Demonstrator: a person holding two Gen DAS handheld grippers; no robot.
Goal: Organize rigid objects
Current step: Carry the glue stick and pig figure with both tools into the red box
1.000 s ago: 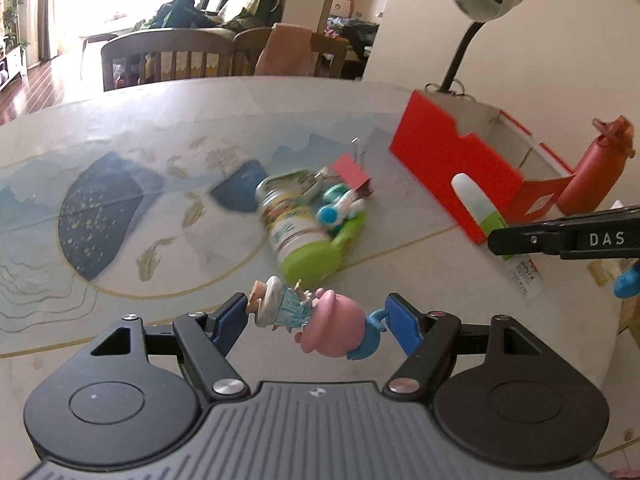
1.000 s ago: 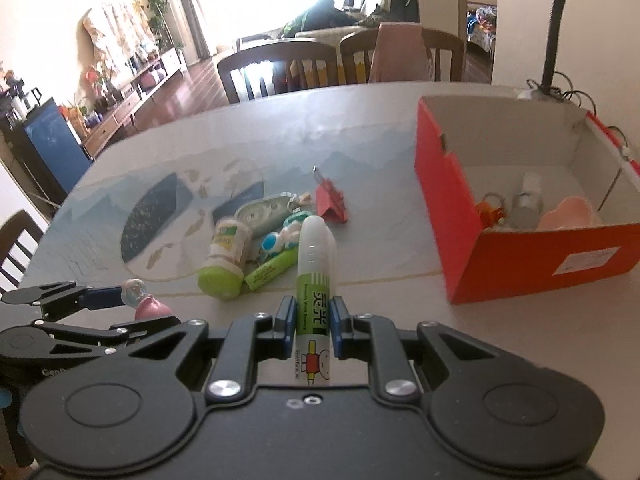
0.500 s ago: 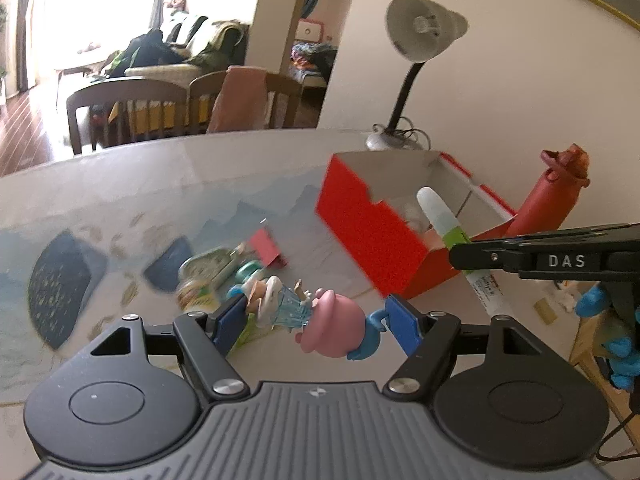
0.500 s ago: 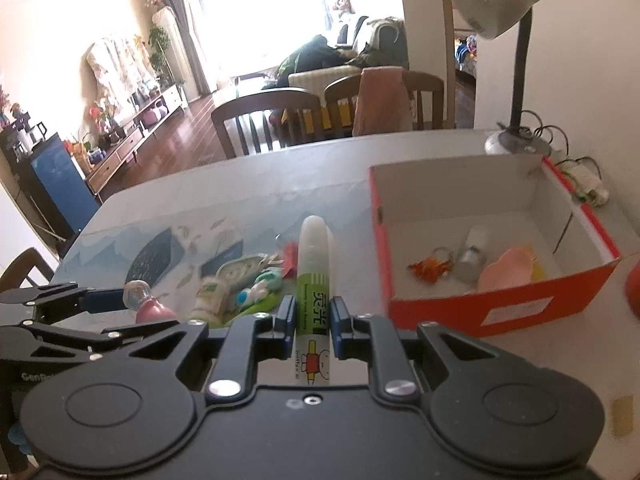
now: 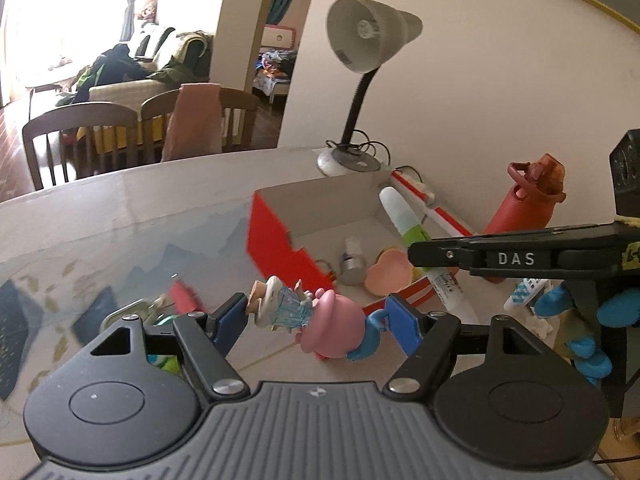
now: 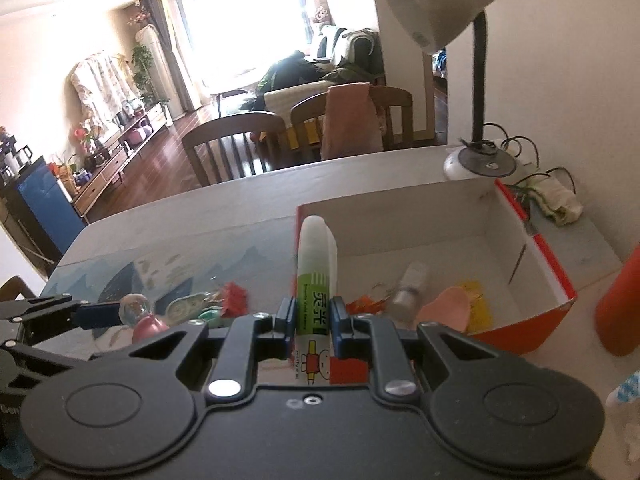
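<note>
so the left gripper [image 5: 316, 314] is clamped on a pink toy figure [image 5: 320, 320] held sideways, up off the table [image 5: 120, 208]. right gripper [image 6: 313, 320] is squeezed tight on a green and white glue stick [image 6: 314, 272], near the open red box [image 6: 552, 264] with small things inside.

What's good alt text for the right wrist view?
The right claw grips a green-and-white glue stick, pointing it toward an open red box holding small items. A grey desk lamp stands behind the box.
</note>
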